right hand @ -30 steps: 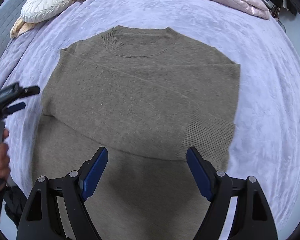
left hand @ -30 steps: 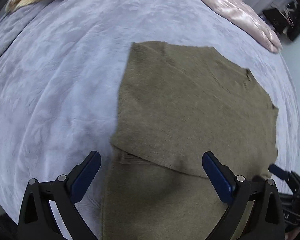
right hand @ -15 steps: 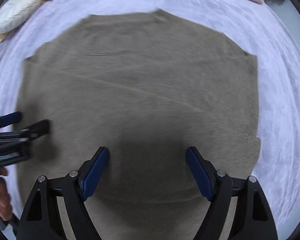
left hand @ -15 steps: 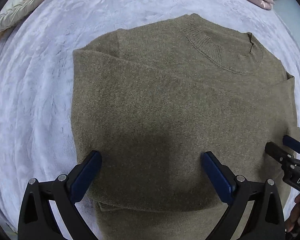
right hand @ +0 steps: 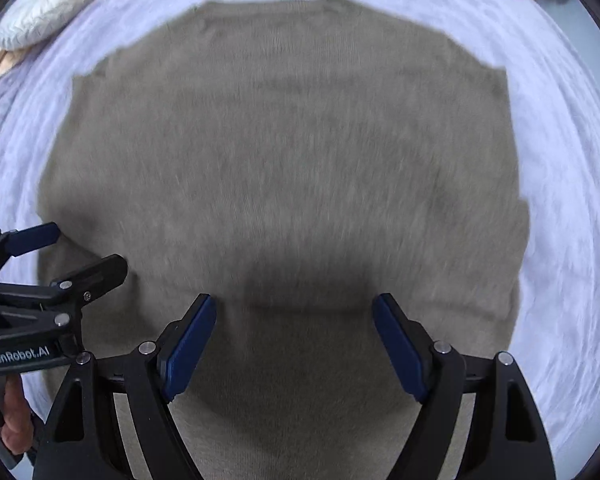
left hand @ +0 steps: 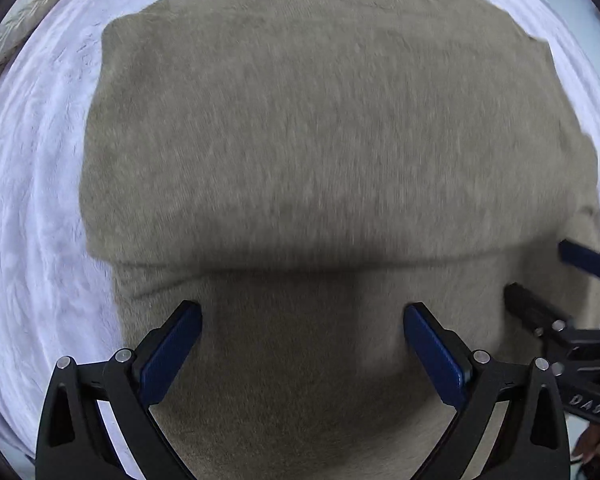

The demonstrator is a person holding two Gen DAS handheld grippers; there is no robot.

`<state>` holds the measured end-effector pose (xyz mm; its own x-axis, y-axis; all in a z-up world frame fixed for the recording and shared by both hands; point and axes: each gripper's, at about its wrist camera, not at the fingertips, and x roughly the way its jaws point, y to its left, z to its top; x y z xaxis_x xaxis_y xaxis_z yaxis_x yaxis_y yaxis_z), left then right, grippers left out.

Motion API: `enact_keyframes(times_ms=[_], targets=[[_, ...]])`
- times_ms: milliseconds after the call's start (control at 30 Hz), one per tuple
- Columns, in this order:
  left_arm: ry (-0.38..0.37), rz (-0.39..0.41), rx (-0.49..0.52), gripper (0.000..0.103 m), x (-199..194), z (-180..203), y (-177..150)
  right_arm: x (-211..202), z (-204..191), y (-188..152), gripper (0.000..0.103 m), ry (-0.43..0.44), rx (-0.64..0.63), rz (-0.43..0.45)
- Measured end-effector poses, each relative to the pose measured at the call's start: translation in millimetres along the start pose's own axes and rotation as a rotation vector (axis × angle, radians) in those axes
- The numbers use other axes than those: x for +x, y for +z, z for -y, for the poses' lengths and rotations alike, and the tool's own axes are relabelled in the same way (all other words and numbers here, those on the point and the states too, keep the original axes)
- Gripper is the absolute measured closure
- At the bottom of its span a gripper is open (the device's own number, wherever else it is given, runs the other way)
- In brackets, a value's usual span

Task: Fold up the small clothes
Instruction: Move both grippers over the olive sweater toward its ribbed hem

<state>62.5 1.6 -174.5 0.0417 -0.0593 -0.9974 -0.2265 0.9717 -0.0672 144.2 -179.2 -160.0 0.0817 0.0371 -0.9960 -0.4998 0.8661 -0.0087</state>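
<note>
Sweater [left hand: 320, 140] lies flat on the pale bedspread [left hand: 28, 200], and both your grippers point down at it.

Your left gripper [left hand: 302, 344] has its jaws spread wide with nothing between the blue pads, just above the knit below a folded edge. Your right gripper [right hand: 294, 340] is equally wide and empty, hanging over the same olive fabric beside the left one. A white pillow [right hand: 44, 8] sits at the bed's far corner.
</note>
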Motion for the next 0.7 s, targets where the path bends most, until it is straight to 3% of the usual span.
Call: enact_keyframes(times_ms=[400,700], targets=[[-0.001,-0.007,0.053,0.001,-9.9,-2.3,-56.2,4.1,-1.0,-71.4,0.013,-0.061,-0.041,-0.037],[0.069,0.023,0.118,0.001,-24.5,-3.7,-136.9,-1.0,13.0,-177.1,0.009,-0.057,-0.146,-0.036]])
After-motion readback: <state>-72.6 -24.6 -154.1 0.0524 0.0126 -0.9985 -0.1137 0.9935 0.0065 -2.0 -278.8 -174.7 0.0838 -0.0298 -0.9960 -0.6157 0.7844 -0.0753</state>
